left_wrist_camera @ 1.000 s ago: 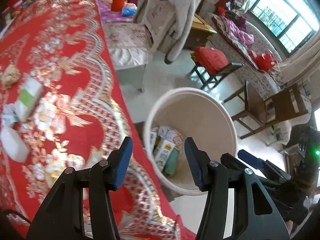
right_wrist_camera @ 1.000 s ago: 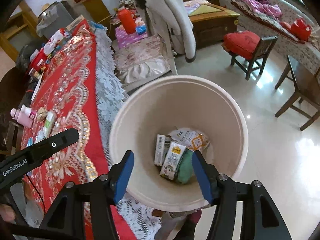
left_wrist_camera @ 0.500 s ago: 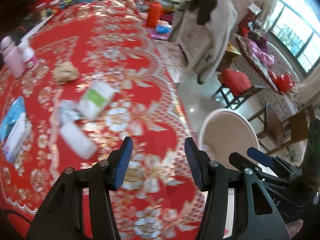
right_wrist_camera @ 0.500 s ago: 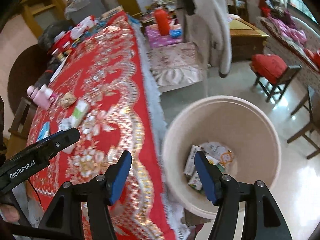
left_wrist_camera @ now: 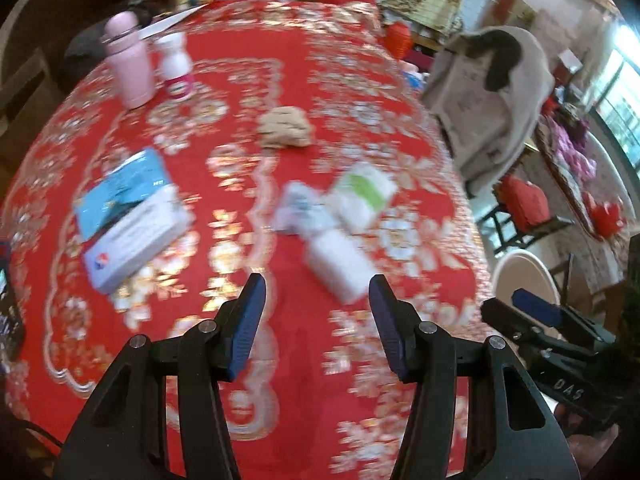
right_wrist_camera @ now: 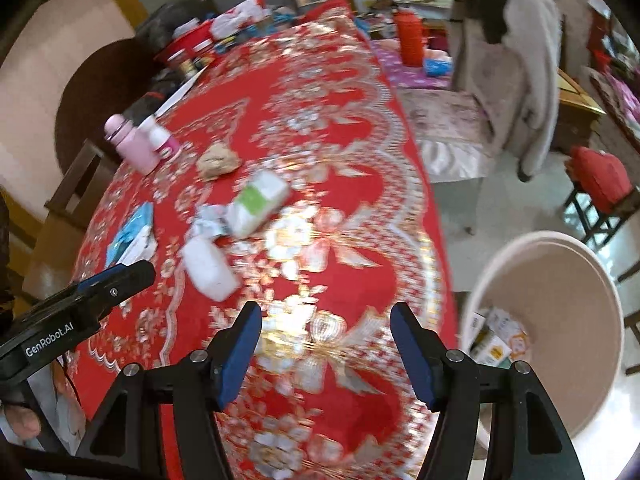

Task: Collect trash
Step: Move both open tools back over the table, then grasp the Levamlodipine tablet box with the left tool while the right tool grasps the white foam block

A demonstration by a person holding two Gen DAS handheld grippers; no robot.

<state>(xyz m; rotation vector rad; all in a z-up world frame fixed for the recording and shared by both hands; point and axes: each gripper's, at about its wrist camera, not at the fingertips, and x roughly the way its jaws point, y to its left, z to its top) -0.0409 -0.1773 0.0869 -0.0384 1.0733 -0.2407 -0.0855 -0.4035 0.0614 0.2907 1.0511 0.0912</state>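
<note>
A white rectangular packet (left_wrist_camera: 338,266) lies on the red tablecloth with gold floral embroidery (left_wrist_camera: 248,92), just ahead of the left gripper (left_wrist_camera: 316,298) and nearer its right finger. Touching the packet's far end are a crumpled bluish-white wrapper (left_wrist_camera: 300,210) and a white-and-green soft pack (left_wrist_camera: 364,196); a tan crumpled wad (left_wrist_camera: 285,133) lies farther back. The left gripper's jaws are spread wide, holding nothing and touching nothing.

In the right wrist view the same white packet (right_wrist_camera: 208,266) lies well ahead and to the left of the right gripper (right_wrist_camera: 326,326), whose jaws are also wide apart and empty, above bare cloth near the table edge. The beige round plastic bin (right_wrist_camera: 560,276) stands on the floor just beside the table, with printed cartons (right_wrist_camera: 490,338) at its bottom.

A blue-and-white flat box (left_wrist_camera: 128,216), a pink bottle (left_wrist_camera: 130,66) and a small white bottle (left_wrist_camera: 174,64) stand farther left.
</note>
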